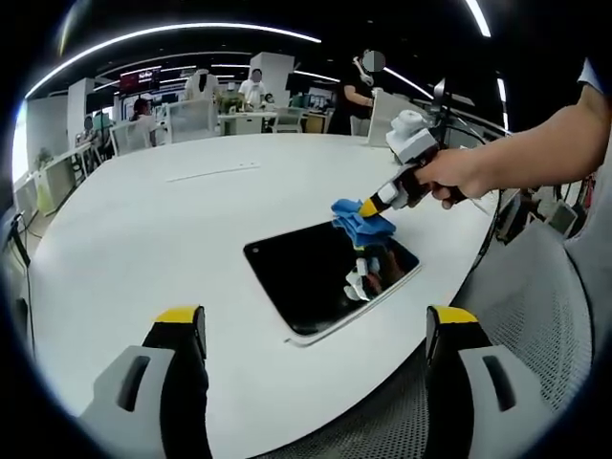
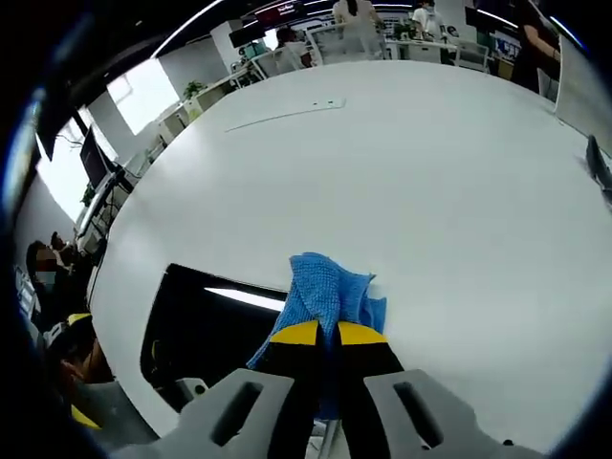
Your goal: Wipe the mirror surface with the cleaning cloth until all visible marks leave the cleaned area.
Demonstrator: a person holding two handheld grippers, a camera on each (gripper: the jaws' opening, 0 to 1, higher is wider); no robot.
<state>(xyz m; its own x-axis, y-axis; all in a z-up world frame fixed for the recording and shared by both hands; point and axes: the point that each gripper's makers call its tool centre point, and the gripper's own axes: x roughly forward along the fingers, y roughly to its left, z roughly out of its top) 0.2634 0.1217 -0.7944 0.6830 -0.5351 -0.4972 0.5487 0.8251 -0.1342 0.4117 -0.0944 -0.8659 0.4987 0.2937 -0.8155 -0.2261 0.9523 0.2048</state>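
Lower centre, the right gripper [image 2: 318,335] pinches a crumpled blue cleaning cloth [image 2: 325,292] against the dark rectangular mirror's [image 2: 206,330] edge; the left gripper's [image 1: 316,330] jaws gape wide, empty.

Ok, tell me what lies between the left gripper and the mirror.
Only bare white table: in the left gripper view, the open left gripper hovers short of the mirror, with nothing between. The blue cloth sits at the mirror's far edge.

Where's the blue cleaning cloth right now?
The blue cleaning cloth is clamped in the right hand-held gripper, resting on the far edge of the dark rectangular mirror lying flat on the white table.
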